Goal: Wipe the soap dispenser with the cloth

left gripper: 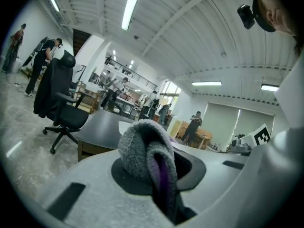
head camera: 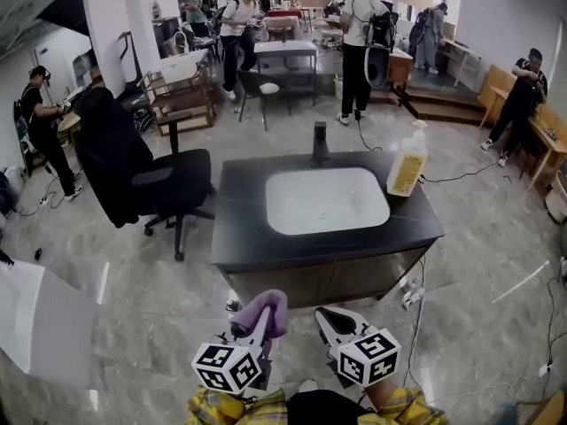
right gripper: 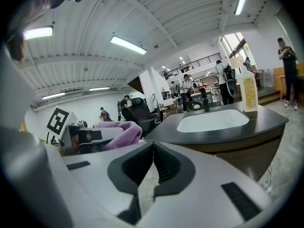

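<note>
While the left gripper (head camera: pixel 263 326) is clamping a bunched purple cloth (head camera: pixel 266 306) between its jaws, the right gripper (head camera: pixel 324 315) is hanging just beside it with its jaws pressed fully together and nothing between them. Both tools are pointing at a black counter (head camera: pixel 244 202), which is lying ahead of their tips and apart from them. The soap dispenser (head camera: pixel 407 165), a pale yellow pump bottle, is standing upright at the counter's far right corner. That puts it ahead and to the right of the right gripper, and further right again of the cloth. It is sitting just beside the white basin (head camera: pixel 326 200).

The step in hand is probably getting the cloth to the bottle. The left gripper is likely going to have to cross rightward over the basin, so leading with the soft bulge past the jaw tips should keep hard plastic off the bottle. The bottle is looking tall and narrow on a smooth top, so a sideways wipe could be tipping or sliding it. The right gripper would be doing well to open and steady the body low down, clear of the pump head.

In the left gripper view the cloth is filling the middle and covering the jaw tips, so the depth of the grip is not showing. The bottle's label is too small to read, its far side is facing away, and its fill level cannot be judged. The pump nozzle is blending into the pale floor behind it.
</note>
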`<state>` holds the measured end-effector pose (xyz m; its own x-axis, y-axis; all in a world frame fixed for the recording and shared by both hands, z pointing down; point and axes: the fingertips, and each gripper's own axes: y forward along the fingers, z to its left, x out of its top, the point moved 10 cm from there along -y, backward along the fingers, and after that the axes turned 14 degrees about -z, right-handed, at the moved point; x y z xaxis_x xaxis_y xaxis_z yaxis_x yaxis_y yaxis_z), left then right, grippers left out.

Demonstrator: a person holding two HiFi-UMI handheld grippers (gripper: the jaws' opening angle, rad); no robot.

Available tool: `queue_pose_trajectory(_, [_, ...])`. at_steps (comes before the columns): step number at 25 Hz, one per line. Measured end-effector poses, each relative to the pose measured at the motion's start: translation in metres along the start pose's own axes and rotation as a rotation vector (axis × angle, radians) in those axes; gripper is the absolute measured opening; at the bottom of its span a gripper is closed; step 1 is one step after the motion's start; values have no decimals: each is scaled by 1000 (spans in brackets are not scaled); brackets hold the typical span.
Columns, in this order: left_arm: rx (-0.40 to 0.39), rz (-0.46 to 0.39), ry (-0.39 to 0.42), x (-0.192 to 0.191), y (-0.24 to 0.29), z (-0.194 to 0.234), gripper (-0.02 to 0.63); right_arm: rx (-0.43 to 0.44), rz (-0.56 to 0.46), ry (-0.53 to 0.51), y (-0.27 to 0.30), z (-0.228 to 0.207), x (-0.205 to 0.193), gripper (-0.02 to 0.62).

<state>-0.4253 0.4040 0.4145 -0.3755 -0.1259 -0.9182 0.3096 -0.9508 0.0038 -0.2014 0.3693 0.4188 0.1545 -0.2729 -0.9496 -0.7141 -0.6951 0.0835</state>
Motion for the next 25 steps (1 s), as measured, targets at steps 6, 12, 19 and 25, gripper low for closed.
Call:
queue_pose_trajectory(6, [0,3,14,-10,26,-12,49,7,-5,5,0,-30,3,6])
queue_pose_trajectory(12, [-11,19,9,-14,40,-20,49,-11,-4,20,-5,-46,4,6])
queue_pose_trajectory(19, [-38,37,9,-10,58,-25,49,-45,-18,40,-11,-56,8,6])
queue_pose_trajectory(25, [-108,56,35,-16,95,-25,49,-100,-32,48,-5,-81,9,6])
